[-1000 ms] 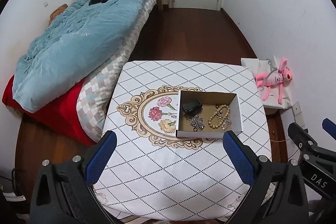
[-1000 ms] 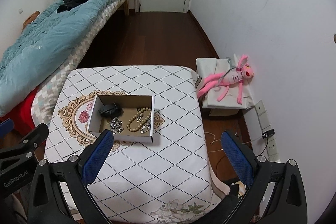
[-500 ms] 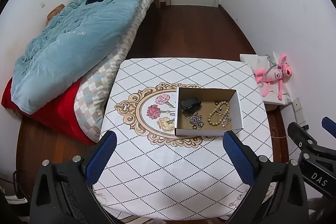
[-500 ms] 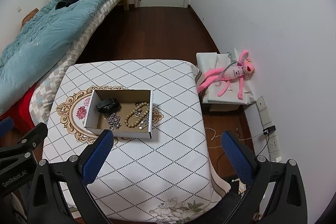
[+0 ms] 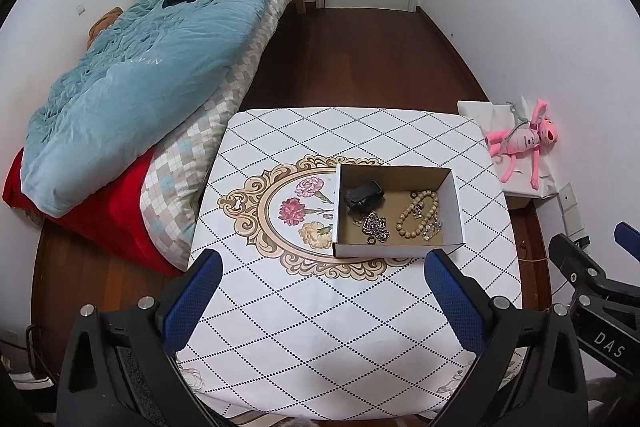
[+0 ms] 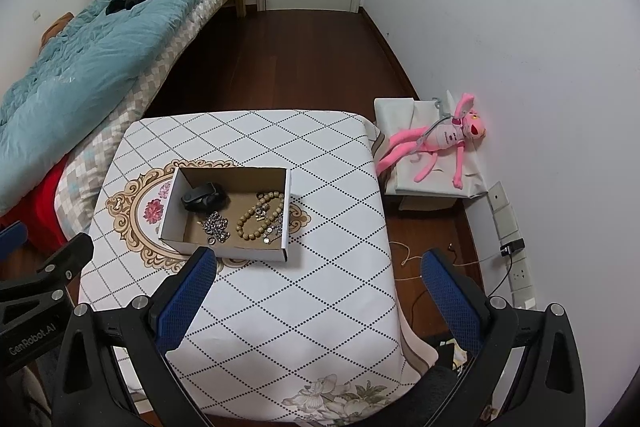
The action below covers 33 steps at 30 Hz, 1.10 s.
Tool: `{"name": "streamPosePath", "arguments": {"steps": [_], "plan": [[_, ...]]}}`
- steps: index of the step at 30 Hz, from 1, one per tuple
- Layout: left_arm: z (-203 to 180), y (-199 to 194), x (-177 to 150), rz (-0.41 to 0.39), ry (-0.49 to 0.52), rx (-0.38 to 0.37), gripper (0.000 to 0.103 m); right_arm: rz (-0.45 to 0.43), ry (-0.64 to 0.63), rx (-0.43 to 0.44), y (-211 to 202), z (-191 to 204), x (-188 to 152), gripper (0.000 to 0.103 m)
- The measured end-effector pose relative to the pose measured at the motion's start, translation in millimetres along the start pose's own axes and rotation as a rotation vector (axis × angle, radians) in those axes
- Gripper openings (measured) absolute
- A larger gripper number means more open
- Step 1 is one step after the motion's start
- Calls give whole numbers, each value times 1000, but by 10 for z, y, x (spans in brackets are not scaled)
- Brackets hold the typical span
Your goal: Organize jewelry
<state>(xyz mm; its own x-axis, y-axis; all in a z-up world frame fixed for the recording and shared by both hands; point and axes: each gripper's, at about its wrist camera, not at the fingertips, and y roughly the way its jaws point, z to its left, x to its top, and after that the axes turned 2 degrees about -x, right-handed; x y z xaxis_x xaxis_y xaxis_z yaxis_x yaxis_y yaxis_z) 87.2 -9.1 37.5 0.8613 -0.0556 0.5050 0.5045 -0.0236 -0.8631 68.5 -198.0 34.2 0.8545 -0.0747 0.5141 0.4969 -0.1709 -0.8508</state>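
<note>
Honestly, barely any change over the last second: just backed off and up a touch with both tools, judging by the table shrinking slightly in both wrist views, with nothing in the box shifted. Means no contact with any jewelry right now. Going left to right: rumpled soft blue quilt (image 5: 140, 87) at 10 o'clock, then slick-looking diamond-print tablecloth (image 5: 320, 339) with an ornate oval flower motif, then an open shallow cardboard box (image 5: 400, 250) sitting at 3 o'clock of that motif, white outside, brown inside. Inside, holding a smooth black pouch-ish lump (image 5: 362, 195) at 10 o'clock, a heap of shiny silver chain (image 5: 375, 225) at 6, and a loop of round tan beads (image 5: 405, 223) at 3 with small metal bits tangled beside it. Further right, off the table at 2 o'clock, a floppy pink plush (image 5: 520, 143). Left gripper (image 5: 322, 267) spread wide with nothing between the blue pads; same for right gripper (image 6: 319, 259), gaping and empty. Could pass for jewelry already gathered in the box, or for a jumble waiting to be sorted out; can't call it from this.
</note>
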Motion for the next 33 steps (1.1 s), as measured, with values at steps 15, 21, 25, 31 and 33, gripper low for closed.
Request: {"name": "streamPosePath", "arguments": {"steps": [15, 21, 25, 31, 33], "plan": [[25, 72, -23, 11, 2, 0, 103, 8, -9, -3, 29, -18, -30, 103], [43, 104, -30, 16, 0, -2, 103, 15, -15, -1, 54, -22, -10, 103], [54, 117, -43, 19, 0, -3, 103, 17, -17, -3, 63, -21, -12, 103], [52, 127, -45, 18, 1, -3, 103, 23, -19, -4, 86, -24, -7, 103], [51, 127, -45, 19, 1, -4, 103, 26, -19, -4, 94, -19, -12, 103]]}}
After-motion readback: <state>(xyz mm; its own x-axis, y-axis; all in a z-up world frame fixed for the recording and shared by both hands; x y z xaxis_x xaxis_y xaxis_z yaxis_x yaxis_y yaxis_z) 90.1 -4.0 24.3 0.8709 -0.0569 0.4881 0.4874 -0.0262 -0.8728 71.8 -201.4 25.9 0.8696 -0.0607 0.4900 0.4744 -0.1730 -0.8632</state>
